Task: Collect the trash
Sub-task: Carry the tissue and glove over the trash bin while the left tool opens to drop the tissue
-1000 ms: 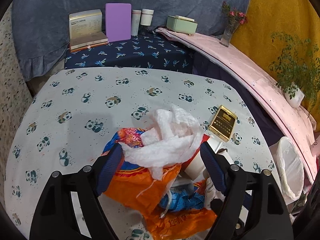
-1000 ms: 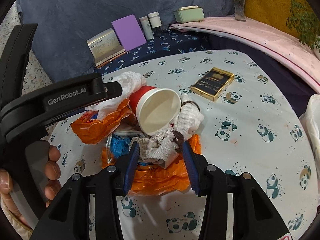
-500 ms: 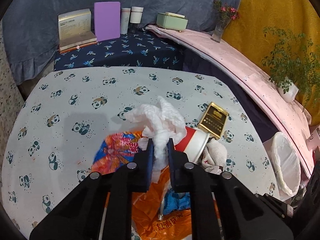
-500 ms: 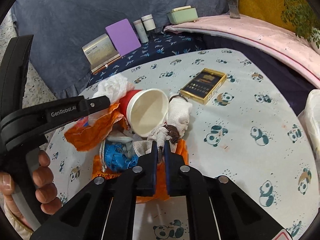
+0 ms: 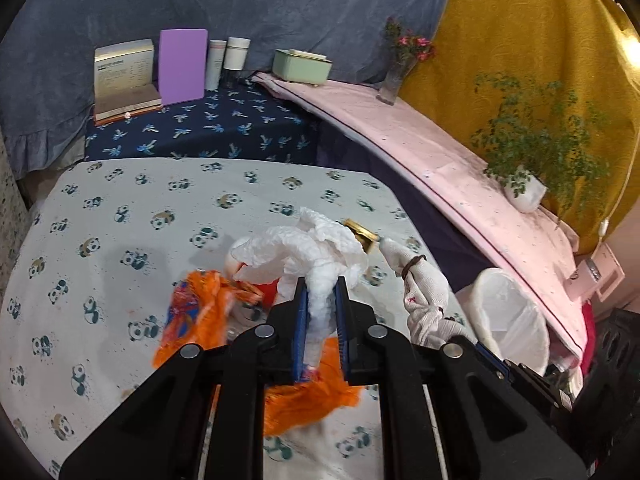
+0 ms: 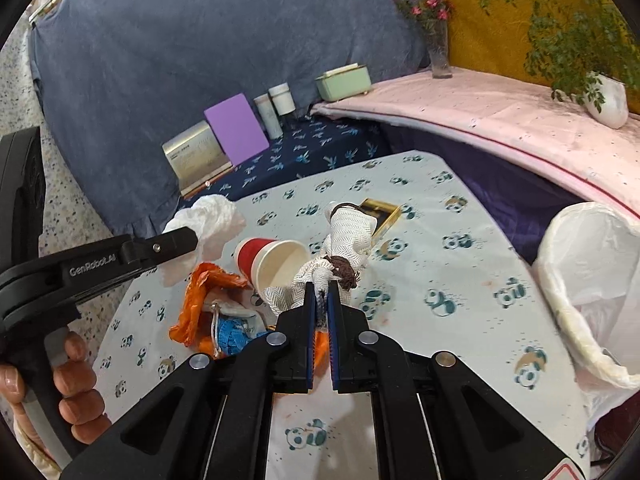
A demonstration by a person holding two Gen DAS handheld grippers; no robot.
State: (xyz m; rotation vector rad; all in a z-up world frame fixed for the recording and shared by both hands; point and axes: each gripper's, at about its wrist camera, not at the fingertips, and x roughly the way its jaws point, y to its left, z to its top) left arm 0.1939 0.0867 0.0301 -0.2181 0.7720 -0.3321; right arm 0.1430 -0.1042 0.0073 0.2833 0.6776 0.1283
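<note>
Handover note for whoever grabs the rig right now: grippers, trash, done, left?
Left gripper: shut on the white tissue, clear of the table.
Right gripper: shut on the white cloth.
On the panda tablecloth: red paper cup on its side, orange wrapper, blue wrapper, gold box.
Bin with white liner stands at the table's right edge.
Done: two pieces gripped. Left: drop both in the bin, then collect the rest.

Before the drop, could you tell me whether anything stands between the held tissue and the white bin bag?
Yes: the cloth held by the right gripper hangs between the tissue and the bin bag; otherwise the way looks open.
</note>
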